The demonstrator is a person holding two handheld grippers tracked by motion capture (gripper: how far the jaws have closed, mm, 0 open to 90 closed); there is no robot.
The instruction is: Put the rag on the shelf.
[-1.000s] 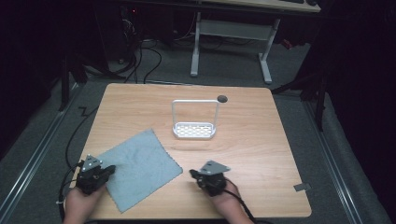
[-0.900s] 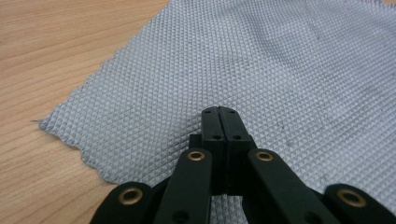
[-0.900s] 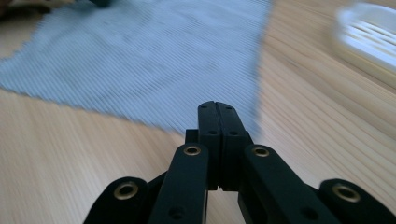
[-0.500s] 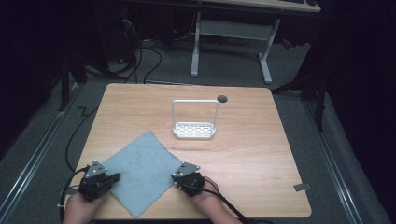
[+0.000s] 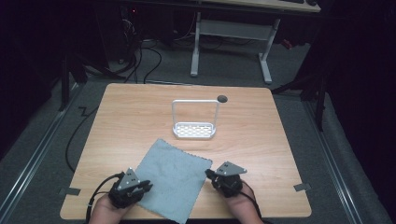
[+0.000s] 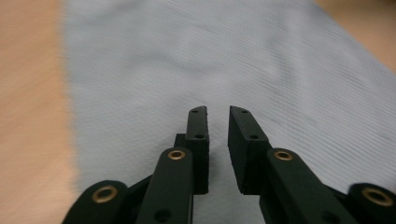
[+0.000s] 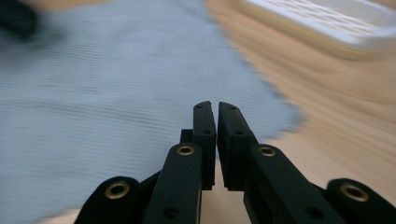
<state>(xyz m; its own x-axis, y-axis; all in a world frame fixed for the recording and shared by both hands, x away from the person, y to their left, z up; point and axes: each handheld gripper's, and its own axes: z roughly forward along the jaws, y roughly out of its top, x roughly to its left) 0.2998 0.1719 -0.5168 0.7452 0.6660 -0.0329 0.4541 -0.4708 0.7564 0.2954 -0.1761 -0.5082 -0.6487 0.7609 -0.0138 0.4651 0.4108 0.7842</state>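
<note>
A: How do the two claws stand?

B: The left gripper (image 6: 218,111) has its jaws a little apart, with a narrow gap between them and nothing inside it. They hover above the cloth (image 6: 224,60), which lies flat under them. The right gripper (image 7: 215,105) has its jaws almost together; only a thin slit shows, and nothing is caught in it. Its tips are at the edge of the cloth (image 7: 107,79), but I cannot tell if they touch it.

A: Where is the cloth on the table?

B: In the high view the grey cloth (image 5: 175,177) lies near the front edge of the table (image 5: 280,140), turned at an angle, with one corner over the edge. The left gripper (image 5: 140,188) is at its left side and the right gripper (image 5: 211,175) is at its right corner.

A: What does one view show that the others do not?

B: The high view shows a white rack (image 5: 194,120) standing upright behind the cloth, well apart from it. The right gripper view gives only its blurred base (image 7: 327,23), beyond the bare wood. The left gripper view has cloth and a strip of wood.
</note>
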